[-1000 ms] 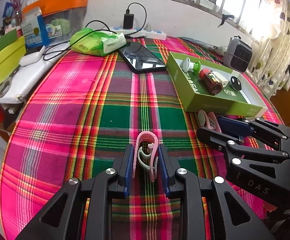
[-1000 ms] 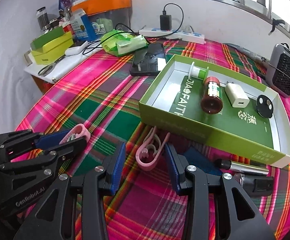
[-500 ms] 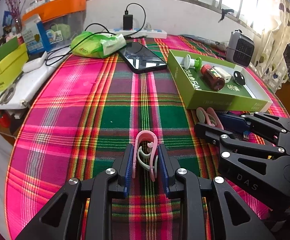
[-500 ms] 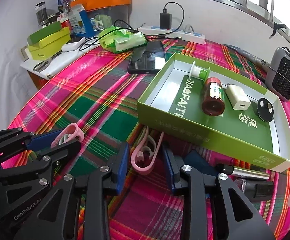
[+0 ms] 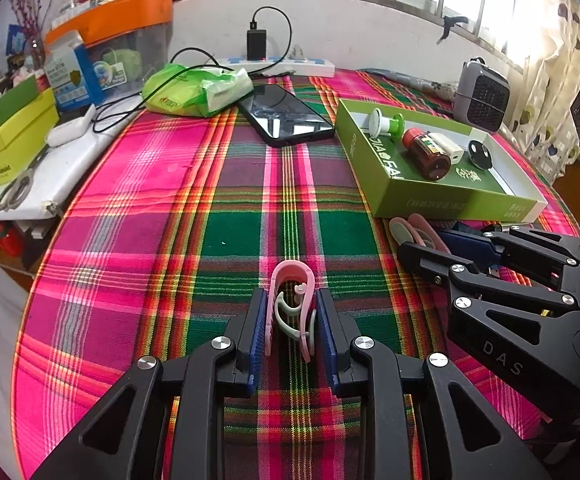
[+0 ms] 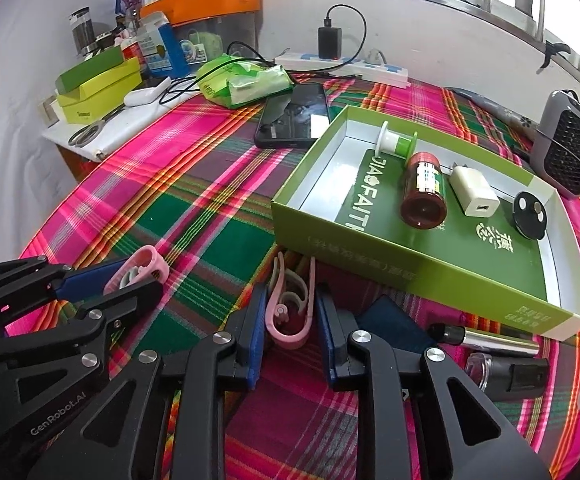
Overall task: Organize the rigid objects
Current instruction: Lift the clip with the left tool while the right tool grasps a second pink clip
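Left wrist view: left gripper (image 5: pixel 291 322) clamps a pink clothes peg (image 5: pixel 291 308), loop end pointing away.
Right wrist view: right gripper (image 6: pixel 290 320) pinches a second pink peg (image 6: pixel 290 308), long axis toward the green box (image 6: pixel 409 268), loop nearest the camera.

Both wrist views look low and close across the tabletop (image 5: pixel 226 184), sharing the green box (image 5: pixel 441 200) (image 6: pixel 409 264).
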